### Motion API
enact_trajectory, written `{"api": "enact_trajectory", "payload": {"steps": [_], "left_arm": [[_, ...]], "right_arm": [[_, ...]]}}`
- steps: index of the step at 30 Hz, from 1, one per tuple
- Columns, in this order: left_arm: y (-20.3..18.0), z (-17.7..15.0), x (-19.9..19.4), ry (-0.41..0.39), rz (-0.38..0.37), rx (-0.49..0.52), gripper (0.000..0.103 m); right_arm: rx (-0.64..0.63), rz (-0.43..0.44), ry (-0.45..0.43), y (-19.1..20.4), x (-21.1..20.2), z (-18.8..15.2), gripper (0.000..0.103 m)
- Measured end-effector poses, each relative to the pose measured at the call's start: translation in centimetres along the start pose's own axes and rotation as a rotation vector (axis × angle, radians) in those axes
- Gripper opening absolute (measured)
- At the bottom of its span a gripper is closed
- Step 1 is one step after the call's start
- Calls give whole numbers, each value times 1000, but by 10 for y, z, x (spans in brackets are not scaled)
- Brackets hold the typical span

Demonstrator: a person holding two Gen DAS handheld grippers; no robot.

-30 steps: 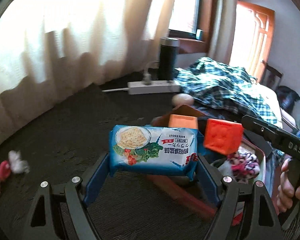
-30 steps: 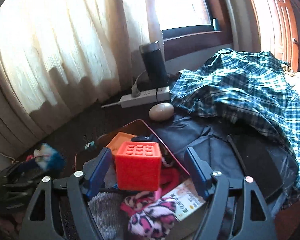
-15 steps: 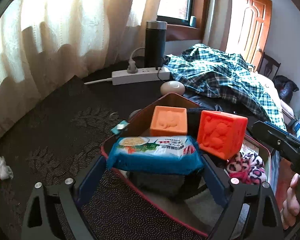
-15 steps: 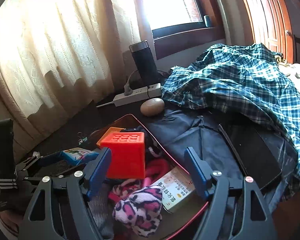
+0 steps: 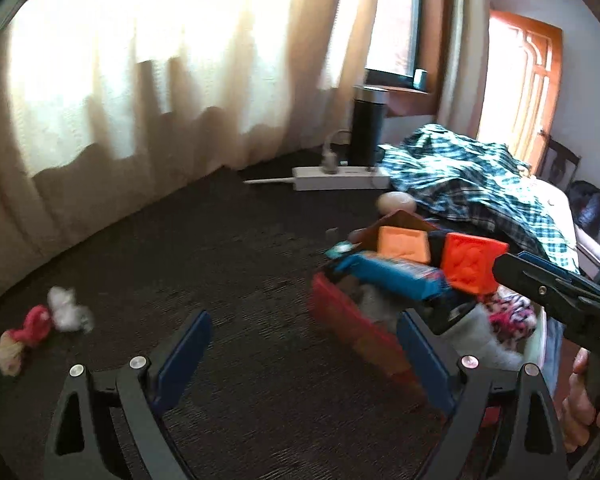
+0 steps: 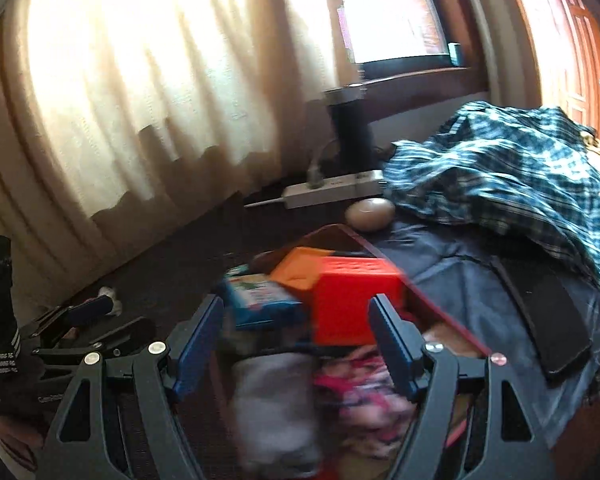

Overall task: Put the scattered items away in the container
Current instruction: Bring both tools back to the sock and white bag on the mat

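Left gripper (image 5: 304,356): jaws wide, empty; packet (image 5: 392,276) lies in box (image 5: 340,312)
Right gripper (image 6: 296,340): parted around cube (image 6: 356,300), contact unclear

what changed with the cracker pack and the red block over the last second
The left gripper let go of the blue cracker pack, which now lies in the red container, and pulled back empty. The right gripper released the red block into it. The small bundles stay on the carpet.
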State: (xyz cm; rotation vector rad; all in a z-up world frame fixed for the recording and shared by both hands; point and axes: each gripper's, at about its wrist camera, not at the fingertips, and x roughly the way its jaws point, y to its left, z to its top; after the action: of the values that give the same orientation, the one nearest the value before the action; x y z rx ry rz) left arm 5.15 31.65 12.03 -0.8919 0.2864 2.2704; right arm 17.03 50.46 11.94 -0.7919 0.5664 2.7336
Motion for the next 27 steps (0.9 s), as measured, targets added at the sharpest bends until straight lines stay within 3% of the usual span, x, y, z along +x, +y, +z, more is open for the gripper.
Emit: {"api": "enact_trajectory", "payload": {"steps": [5,13,22,27], "left_arm": [[48,-17,-17,-4,89,-62,95],[160,-57,-55,-11,257,-243,95],[294,-109,-94,-3,501,-464,95],[352,-125,-97,8,561,-573,95]], "right_arm": [[-72,64,26,50,10,-6,78],[-186,159,120,133,44,-24,79],[-274,194,229,198,85,-51,79],[-304,198,273,221,102,-64,79]]}}
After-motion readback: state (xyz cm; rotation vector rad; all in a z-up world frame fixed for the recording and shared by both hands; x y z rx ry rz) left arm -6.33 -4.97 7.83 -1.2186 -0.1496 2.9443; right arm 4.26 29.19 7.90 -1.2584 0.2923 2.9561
